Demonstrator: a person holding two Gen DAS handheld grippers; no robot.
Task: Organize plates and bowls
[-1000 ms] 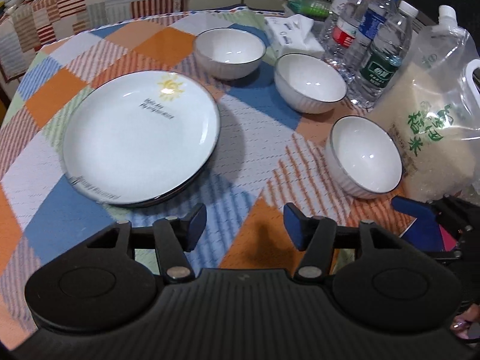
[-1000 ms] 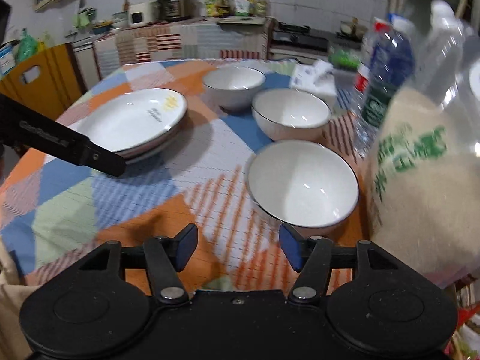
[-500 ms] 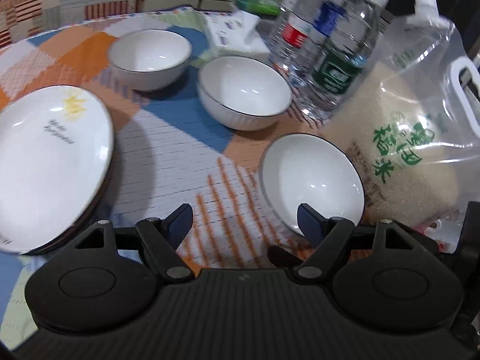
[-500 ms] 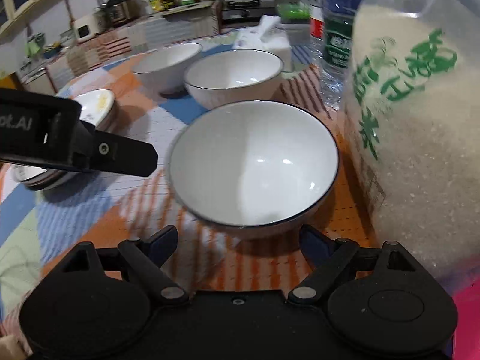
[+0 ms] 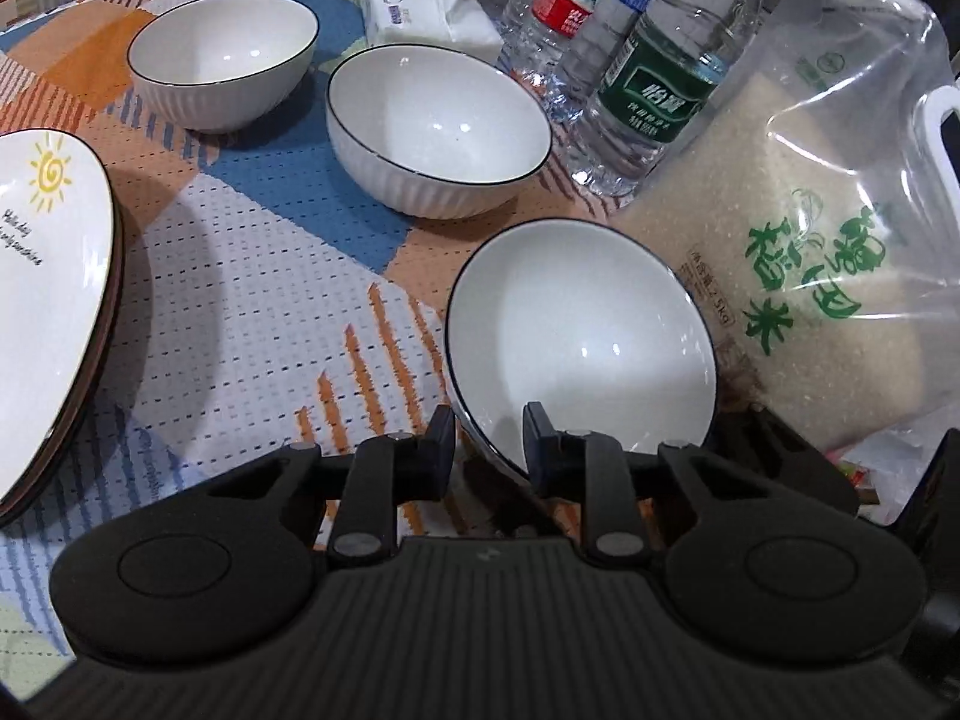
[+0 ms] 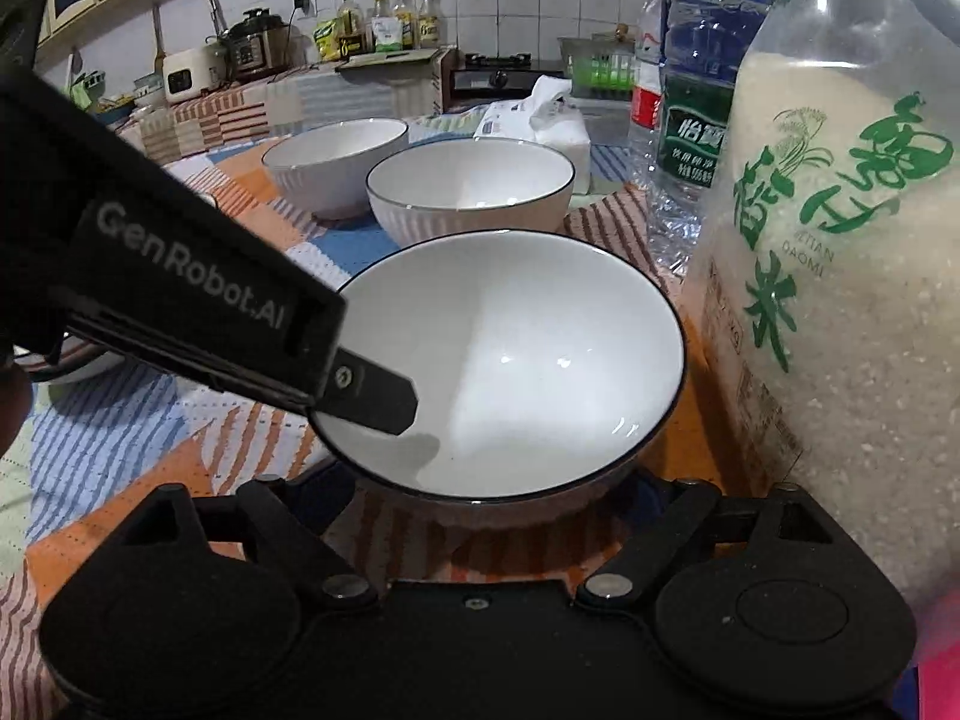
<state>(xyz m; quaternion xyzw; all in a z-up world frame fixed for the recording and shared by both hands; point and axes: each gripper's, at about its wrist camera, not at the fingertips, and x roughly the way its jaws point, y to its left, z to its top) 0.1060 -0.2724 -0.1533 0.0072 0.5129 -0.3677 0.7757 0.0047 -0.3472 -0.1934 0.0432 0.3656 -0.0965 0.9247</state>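
your left fingers (image 5: 487, 450) have just been closing and now pinch the near rim of the nearest bowl (image 5: 579, 348), while your right fingers (image 6: 480, 498) stand wide open around its base, gripping nothing. that thin rim hold could slip and knock the bowl into the rice bag (image 5: 798, 276) touching it. i count a plate stack (image 5: 42, 300) far left on the surface, three bowls, three bottles (image 5: 654, 78).

plate (image 5: 54, 312) cropped at left edge

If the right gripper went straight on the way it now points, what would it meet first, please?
Probably the nearest bowl: the right gripper stands open at its near wall. Depth is hard to judge.
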